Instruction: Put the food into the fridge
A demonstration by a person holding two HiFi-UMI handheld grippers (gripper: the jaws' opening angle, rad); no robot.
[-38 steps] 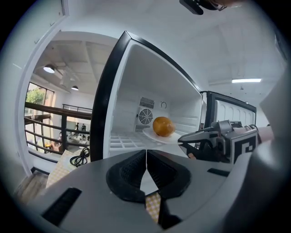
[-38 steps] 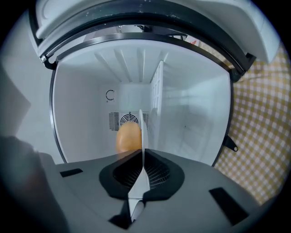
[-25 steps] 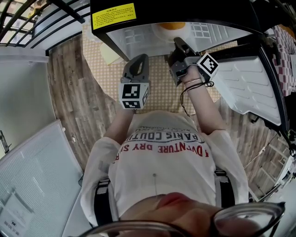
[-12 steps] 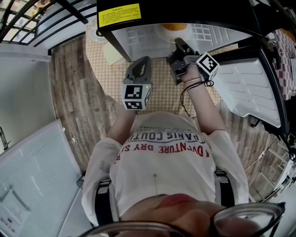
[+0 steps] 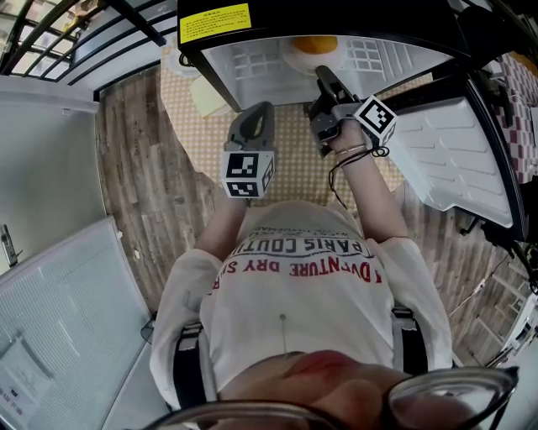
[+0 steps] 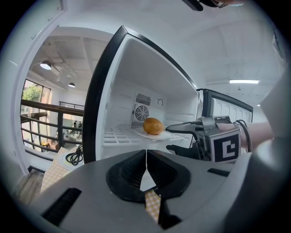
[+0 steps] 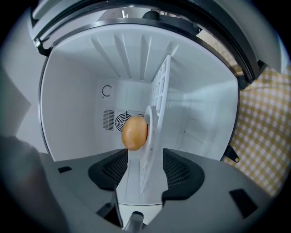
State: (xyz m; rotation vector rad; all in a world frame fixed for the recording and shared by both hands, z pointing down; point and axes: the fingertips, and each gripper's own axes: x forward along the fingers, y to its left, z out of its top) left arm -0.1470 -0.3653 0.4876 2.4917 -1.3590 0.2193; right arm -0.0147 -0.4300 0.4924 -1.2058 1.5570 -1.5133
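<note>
The person wears a white short-sleeved T-shirt with red and dark capital lettering across the chest, black straps at both sides, dark-rimmed glasses, and thin bands with a looping black cord on the right wrist.

Fridge walls glossy white plastic; floor seemingly matt wood.

One fridge, one wire shelf, one plate, one orange food item, two grippers.
</note>
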